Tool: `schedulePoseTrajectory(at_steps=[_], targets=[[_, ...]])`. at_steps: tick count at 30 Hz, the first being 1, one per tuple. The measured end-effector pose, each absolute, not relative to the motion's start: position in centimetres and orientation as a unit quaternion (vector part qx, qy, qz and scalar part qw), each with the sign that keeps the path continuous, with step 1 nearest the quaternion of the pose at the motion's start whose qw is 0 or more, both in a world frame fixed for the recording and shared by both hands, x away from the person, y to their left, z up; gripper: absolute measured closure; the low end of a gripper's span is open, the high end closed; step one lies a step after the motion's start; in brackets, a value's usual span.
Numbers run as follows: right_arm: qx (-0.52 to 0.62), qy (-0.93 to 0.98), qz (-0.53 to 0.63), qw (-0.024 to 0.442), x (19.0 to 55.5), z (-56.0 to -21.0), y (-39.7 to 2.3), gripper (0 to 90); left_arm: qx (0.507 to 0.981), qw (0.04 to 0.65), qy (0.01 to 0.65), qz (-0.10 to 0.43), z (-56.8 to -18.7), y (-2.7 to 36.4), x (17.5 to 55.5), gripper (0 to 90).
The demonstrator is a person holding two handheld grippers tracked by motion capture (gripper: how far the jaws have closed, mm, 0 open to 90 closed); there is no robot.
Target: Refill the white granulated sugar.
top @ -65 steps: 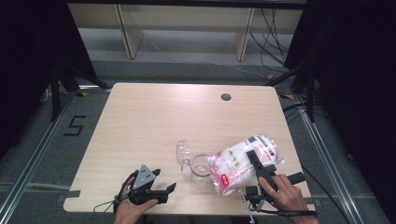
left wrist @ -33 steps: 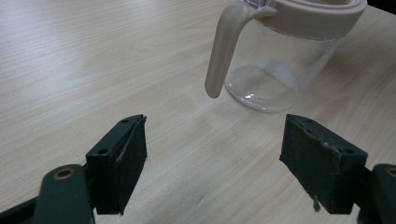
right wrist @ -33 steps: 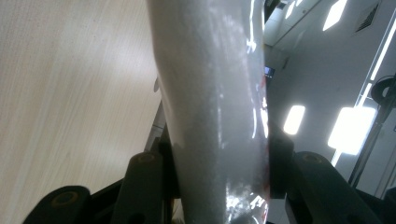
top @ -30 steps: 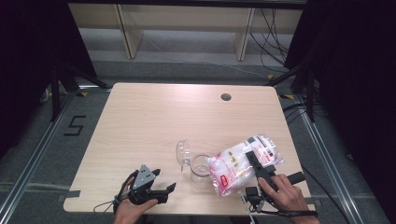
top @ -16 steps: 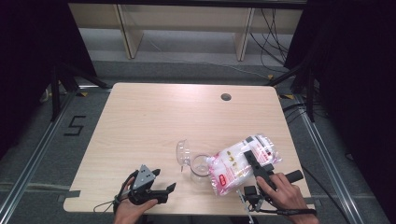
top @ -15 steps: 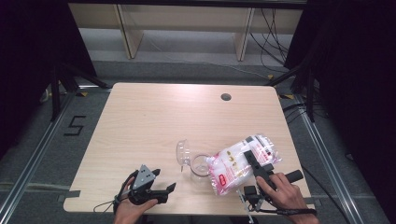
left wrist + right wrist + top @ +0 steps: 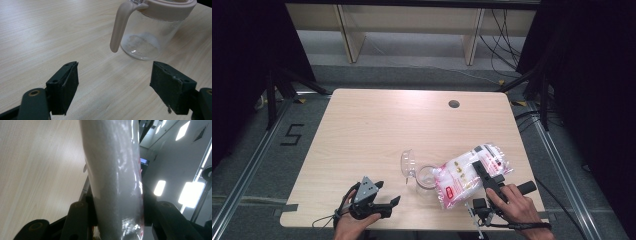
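A clear plastic bag of white grains (image 7: 467, 172) with a red label is held tilted over the table, its lower end near a clear glass jug (image 7: 422, 176). My right gripper (image 7: 486, 172) is shut on the bag; in the right gripper view the bag (image 7: 115, 170) fills the space between the jaws, which press on both its sides. The jug (image 7: 147, 30) has a beige rim and handle, with a thin white layer at the bottom. My left gripper (image 7: 384, 196) rests open near the table's front edge, left of the jug, nothing between its fingers (image 7: 62, 85).
A clear lid-like piece (image 7: 407, 162) lies just left of the jug. The wooden table (image 7: 377, 130) has a round cable hole (image 7: 454, 104) at the back right. Shelving stands beyond the far edge.
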State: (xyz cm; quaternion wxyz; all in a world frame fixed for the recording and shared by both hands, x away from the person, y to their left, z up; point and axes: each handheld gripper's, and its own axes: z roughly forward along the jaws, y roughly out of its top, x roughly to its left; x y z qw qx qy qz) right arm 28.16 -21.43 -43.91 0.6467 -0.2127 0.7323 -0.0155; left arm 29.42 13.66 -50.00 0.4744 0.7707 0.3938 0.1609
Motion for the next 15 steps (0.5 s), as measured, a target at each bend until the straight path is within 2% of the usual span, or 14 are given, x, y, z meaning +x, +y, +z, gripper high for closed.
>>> schedulePoseTrajectory(at_steps=[2,15], targets=[[-0.187,0.740,-0.006,0.646,27.95,-44.20,-21.58,62.3,0.772,0.473,0.393,0.161,-49.99,13.69,29.42,22.0],[-0.216,0.736,-0.020,0.642,27.97,-43.60,-21.37,62.7,0.771,0.474,0.393,0.161,-49.98,13.67,29.42,22.1]])
